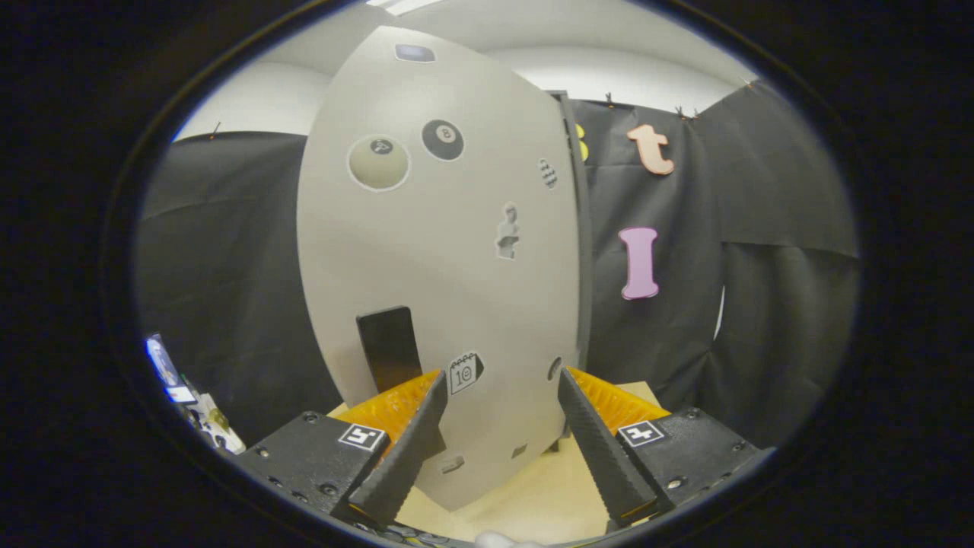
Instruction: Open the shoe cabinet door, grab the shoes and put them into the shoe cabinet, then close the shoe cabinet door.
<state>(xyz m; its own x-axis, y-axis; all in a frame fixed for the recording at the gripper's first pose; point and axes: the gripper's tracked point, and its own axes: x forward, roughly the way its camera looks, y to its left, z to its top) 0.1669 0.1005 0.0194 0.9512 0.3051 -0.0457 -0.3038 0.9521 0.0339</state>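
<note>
The claw (502,384) stands released, its two black ribbed fingers (415,426) spread wide with nothing pressed between them. Each finger carries an orange backing and sits on a black block with a small square marker.

The shoe cabinet door (441,259) rises just ahead of the fingers and fills the gap between them; its lower part drops down between the two tips. Whether either tip touches the panel cannot be told. The left fingertip lies in front of the foot of the dark handle (389,346), a black upright rectangle set low on the door's left part. The right fingertip sits close to the door's right edge, near a small dark oval spot (554,368) on the panel.

The door is a pale grey flat panel, upright. It bears several stickers: a beige ball (379,161) and a black ball (443,140) side by side high up, a small figure (507,230) near the middle, and a small calendar-like sticker (464,372) low down, between the fingers. Along the door's right edge runs a dark grey strip, the cabinet frame (583,251).

Under the door and fingers lies a light wooden table (533,498). Black cloth (761,251) hangs behind on both sides.
</note>
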